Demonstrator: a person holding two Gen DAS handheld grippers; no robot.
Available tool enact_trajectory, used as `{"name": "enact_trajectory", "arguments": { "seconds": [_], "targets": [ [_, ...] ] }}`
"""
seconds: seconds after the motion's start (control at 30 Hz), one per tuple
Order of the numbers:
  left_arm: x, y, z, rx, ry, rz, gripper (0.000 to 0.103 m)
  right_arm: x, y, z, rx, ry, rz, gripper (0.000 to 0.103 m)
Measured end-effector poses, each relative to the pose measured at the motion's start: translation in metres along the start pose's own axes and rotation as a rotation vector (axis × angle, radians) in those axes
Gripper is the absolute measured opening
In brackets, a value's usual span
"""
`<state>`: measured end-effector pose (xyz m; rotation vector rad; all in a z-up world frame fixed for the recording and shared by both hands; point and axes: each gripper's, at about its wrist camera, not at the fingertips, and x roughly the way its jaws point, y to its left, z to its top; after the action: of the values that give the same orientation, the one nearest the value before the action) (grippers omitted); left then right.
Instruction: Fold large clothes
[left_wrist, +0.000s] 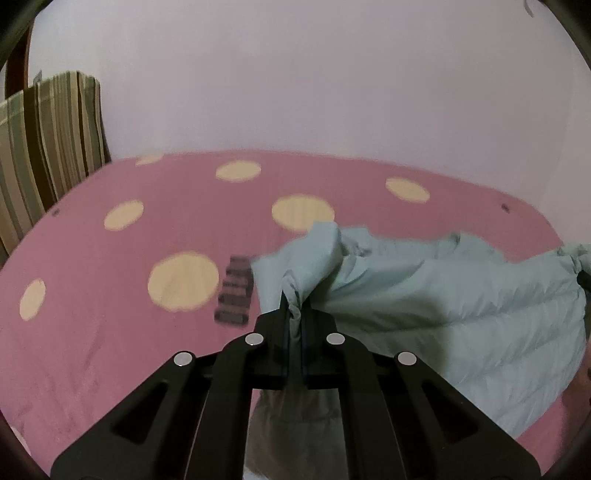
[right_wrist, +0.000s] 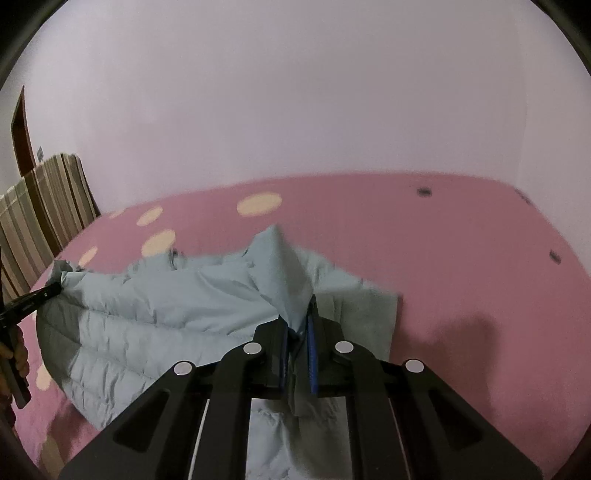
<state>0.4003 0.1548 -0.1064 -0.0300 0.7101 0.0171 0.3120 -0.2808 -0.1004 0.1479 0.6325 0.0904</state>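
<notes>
We hold one jacket (left_wrist: 424, 295), pale blue-green and quilted, between our two grippers above the bed (left_wrist: 110, 332). Our left gripper (left_wrist: 294, 314) is clamped narrow on a bunched fold of it, and our right gripper (right_wrist: 300, 325) pinches another fold the same way. The jacket sags between them onto the pink sheet with its cream dots. One striped cushion (left_wrist: 44, 140) leans at the bed's far left.
</notes>
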Motion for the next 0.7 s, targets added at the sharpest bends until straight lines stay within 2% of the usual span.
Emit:
{"name": "enact_trajectory", "arguments": {
  "seconds": [0.2, 0.33, 0.47, 0.7],
  "targets": [
    [0.028, -0.017, 0.045, 0.029, -0.038, 0.063, 0.004, 0.029, -0.001, 0.040, 0.007, -0.019, -0.025, 0.007],
    [0.076, -0.027, 0.064, 0.039, -0.010, 0.125, 0.004, 0.067, -0.007, 0.055, 0.031, 0.006, -0.035, 0.007],
    [0.121, -0.029, 0.065, 0.041, 0.047, 0.167, 0.004, 0.112, -0.011, 0.057, 0.039, 0.054, -0.057, 0.007],
    [0.182, -0.036, 0.040, 0.080, 0.137, 0.225, 0.004, 0.176, -0.021, 0.031, 0.034, 0.160, -0.110, 0.007]
  ]
}}
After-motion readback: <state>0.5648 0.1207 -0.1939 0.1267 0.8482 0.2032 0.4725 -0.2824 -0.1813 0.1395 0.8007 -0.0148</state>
